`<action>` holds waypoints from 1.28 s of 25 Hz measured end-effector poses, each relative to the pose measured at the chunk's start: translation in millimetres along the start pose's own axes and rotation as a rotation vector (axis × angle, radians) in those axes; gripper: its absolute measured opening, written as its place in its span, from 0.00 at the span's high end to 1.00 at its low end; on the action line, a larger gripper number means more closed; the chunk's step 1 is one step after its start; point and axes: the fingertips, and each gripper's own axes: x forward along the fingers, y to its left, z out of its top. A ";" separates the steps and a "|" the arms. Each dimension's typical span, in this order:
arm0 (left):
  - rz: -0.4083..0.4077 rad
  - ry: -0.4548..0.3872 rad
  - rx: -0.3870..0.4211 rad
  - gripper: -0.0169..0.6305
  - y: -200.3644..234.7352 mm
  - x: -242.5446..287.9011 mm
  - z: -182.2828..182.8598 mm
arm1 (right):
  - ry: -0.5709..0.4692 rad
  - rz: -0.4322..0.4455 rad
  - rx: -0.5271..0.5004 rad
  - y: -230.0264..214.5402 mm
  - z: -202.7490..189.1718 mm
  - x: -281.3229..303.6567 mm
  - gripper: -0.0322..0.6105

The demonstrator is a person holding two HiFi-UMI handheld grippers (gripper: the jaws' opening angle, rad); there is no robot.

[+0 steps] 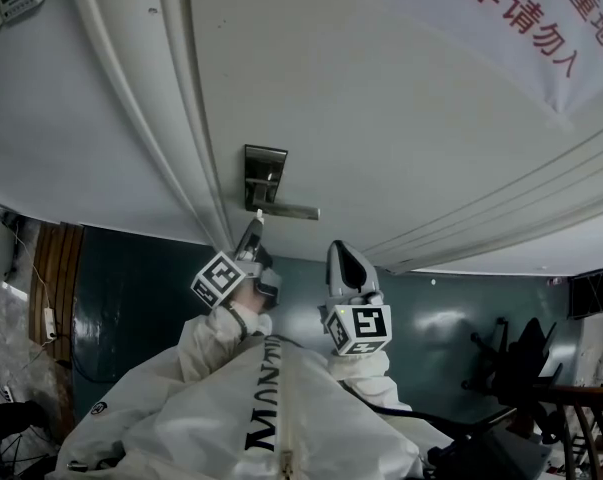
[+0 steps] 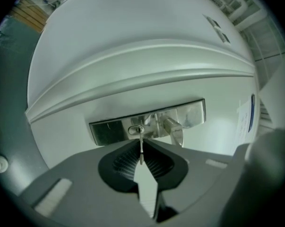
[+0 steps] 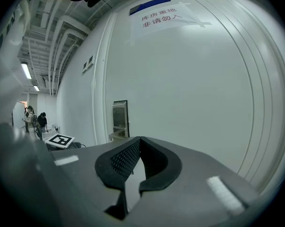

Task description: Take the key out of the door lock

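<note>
Left hand-held gripper (image 2: 141,150) already on thin silver metal key (image 2: 141,137); grasp step looks done, extraction not yet. Key sits in keyhole of brushed steel lock plate (image 2: 109,132), beside silver lever handle (image 2: 174,129) on white door (image 2: 133,56). Left to do, by my judgement: straight pull away from door. Jaws nearly together, clamped on key's outer end. Right hand-held gripper (image 3: 139,141) back from door, jaws together, empty.
</note>
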 end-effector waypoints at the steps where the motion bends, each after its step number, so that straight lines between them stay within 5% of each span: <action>1: -0.002 0.009 0.021 0.94 -0.9 -1.1 -1.2 | -0.001 -0.002 0.001 -0.4 0.1 -0.2 0.95; 6: 0.005 0.048 0.232 0.94 -9.0 -7.3 0.7 | -0.008 -0.008 0.010 -0.7 1.3 -0.5 0.95; 15: 0.047 0.131 0.967 0.94 -24.2 -30.6 14.2 | -0.019 0.001 0.046 5.9 -3.7 5.7 0.95; 23: 0.062 0.172 1.446 0.94 -57.6 -53.1 23.7 | -0.032 0.029 0.064 18.7 -4.3 11.4 0.95; 26: 0.073 0.171 1.538 0.94 -63.3 -60.1 26.5 | -0.035 0.041 0.074 22.4 -4.8 11.8 0.95; 32: 0.073 0.157 1.554 0.94 -71.6 -73.0 30.1 | -0.037 0.066 0.096 29.2 -8.9 15.4 0.95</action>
